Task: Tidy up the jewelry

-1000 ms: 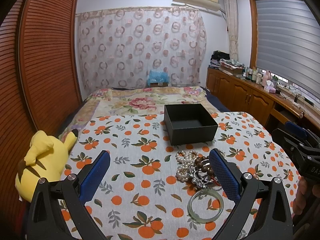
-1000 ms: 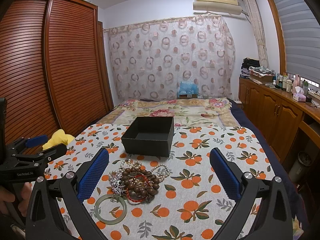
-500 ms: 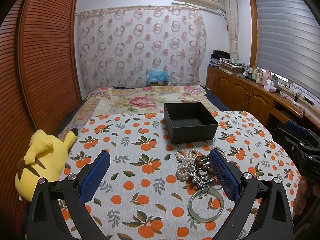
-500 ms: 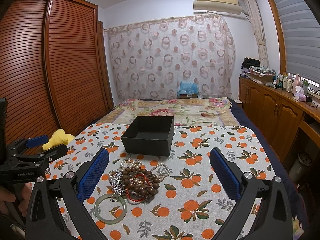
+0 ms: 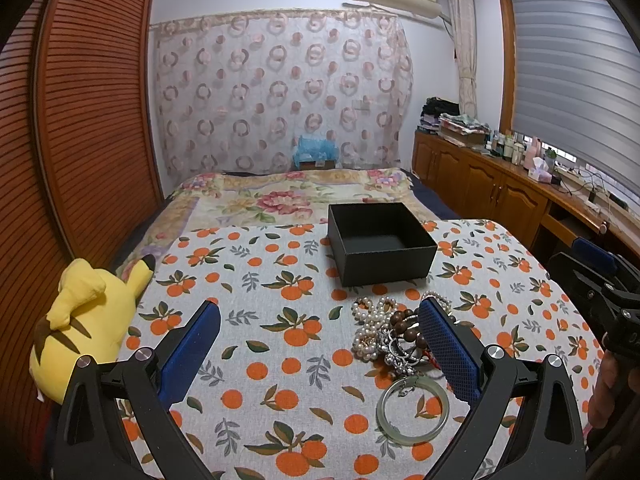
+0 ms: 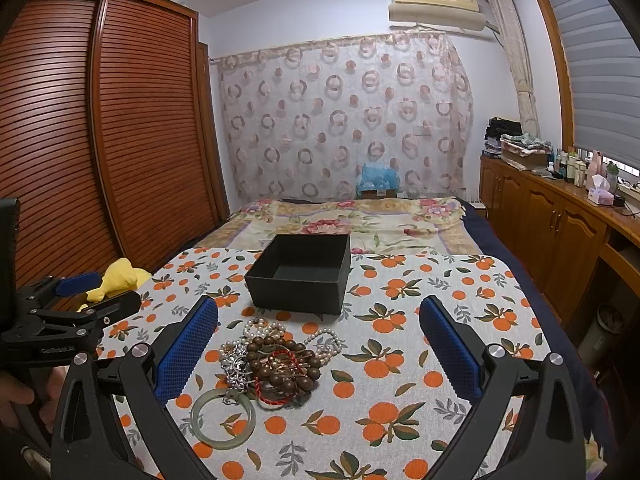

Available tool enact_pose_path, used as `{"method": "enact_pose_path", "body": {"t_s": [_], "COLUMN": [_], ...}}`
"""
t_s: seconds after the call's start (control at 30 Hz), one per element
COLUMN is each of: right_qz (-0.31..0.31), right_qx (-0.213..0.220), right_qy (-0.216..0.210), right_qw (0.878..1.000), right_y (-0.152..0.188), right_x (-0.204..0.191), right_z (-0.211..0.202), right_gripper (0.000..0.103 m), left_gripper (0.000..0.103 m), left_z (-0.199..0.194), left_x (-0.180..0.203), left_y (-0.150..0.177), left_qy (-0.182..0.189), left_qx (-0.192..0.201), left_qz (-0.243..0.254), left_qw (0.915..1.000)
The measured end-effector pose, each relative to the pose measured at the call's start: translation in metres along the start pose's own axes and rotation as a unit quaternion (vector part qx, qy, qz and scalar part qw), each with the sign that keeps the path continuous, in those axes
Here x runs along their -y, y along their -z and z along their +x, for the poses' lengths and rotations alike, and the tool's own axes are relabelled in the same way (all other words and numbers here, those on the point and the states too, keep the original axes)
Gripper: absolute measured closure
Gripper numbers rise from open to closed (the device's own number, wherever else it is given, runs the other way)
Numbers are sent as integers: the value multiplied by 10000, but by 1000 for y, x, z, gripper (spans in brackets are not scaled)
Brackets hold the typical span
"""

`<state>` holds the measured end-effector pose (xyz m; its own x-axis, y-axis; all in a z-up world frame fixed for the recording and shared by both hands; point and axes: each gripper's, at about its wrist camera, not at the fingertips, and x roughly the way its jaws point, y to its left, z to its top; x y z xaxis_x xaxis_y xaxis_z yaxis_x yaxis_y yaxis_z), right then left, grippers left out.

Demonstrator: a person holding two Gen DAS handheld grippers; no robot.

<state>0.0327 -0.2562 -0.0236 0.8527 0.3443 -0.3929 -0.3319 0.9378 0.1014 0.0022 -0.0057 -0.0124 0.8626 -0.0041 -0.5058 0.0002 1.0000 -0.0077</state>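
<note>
On the bed's orange-print cloth [image 6: 420, 320] — black box [image 6: 300, 276], jewelry pile [image 6: 276, 360] near its front edge; both grippers [image 5: 320, 344] [image 6: 318, 340] spread, unchanged.

On the tablecloth [image 6: 420, 344], the jewelry pile [image 6: 276, 360] lies just before the box [image 6: 298, 284], bangle [image 6: 223, 418] nearest.

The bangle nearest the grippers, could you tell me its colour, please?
Pale translucent green bangle, clearest in the right wrist view.

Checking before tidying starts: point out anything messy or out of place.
The jewelry is heaped in one tangled pile on the orange-print cloth: pearl strands, brown wooden beads, red cord, with a pale green bangle at its edge. The open black box beyond it holds nothing visible.
</note>
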Motion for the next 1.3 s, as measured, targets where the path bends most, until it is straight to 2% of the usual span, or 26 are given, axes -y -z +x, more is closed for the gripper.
{"method": "enact_pose_path", "body": {"t_s": [0.37, 0.67, 0.83, 1.0, 1.13, 1.3], "right_qz": [-85, -354, -605, -962, -1260, -1579], "right_qx": [-172, -643, -912, -1314, -1634, -1929], "right_qy": [-383, -593, -806, -1057, -1237, -1227], "right_qw": [9991, 9955, 9907, 9810, 9706, 9606], "right_y": [5, 21, 28, 36, 43, 50], "right_x": [-7, -18, -28, -42, -53, -61], "right_z": [15, 49, 67, 90, 108, 125], "right_gripper": [2, 3, 18, 37, 46, 56], "left_gripper": [8, 8, 8, 8, 8, 8], "left_z": [15, 27, 34, 42, 48, 53], "left_x": [-9, -22, -26, -28, -29, -29], "left_y": [10, 18, 23, 29, 33, 36], "left_qy": [66, 165, 200, 254, 263, 281], "left_qx": [-287, -538, -681, -841, -956, -1018], "left_qz": [-34, -70, -67, -51, -48, -14], "left_qw": [9996, 9984, 9975, 9961, 9951, 9944]}}
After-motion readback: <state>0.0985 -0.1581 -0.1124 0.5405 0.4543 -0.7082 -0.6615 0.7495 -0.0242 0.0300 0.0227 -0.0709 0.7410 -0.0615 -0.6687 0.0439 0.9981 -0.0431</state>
